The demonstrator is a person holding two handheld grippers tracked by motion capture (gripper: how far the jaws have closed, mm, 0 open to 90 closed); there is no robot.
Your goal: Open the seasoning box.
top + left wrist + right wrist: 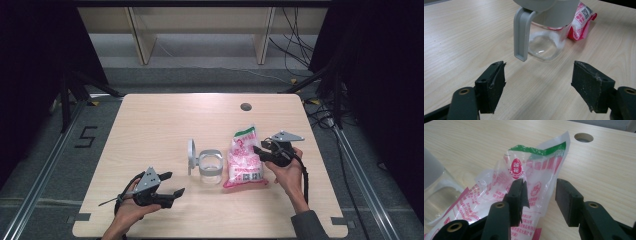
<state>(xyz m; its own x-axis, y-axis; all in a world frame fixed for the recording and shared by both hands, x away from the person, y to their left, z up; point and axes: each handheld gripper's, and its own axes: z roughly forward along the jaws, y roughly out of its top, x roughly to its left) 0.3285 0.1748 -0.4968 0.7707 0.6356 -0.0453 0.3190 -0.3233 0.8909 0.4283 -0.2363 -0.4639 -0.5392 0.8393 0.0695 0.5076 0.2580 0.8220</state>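
Note:
A clear plastic bag (245, 157) with pink print and a green top band lies on the wooden table (165, 120), right of centre. Its crumpled top (534, 170) rises in front of my right gripper (541, 195). That gripper (259, 152) stands open at the bag's right edge; the film lies partly between the jaws, and the pads do not press it. Left of the bag stands a glass jar (210, 167) with its grey hinged lid (191, 155) flipped open. My left gripper (173, 183) is open and empty near the front edge, pointing at the jar (546, 45), a short way from it.
A round cable hole (245, 106) sits in the table behind the bag. Floor rails and cables run along both sides of the table, and wooden shelving stands beyond its far edge.

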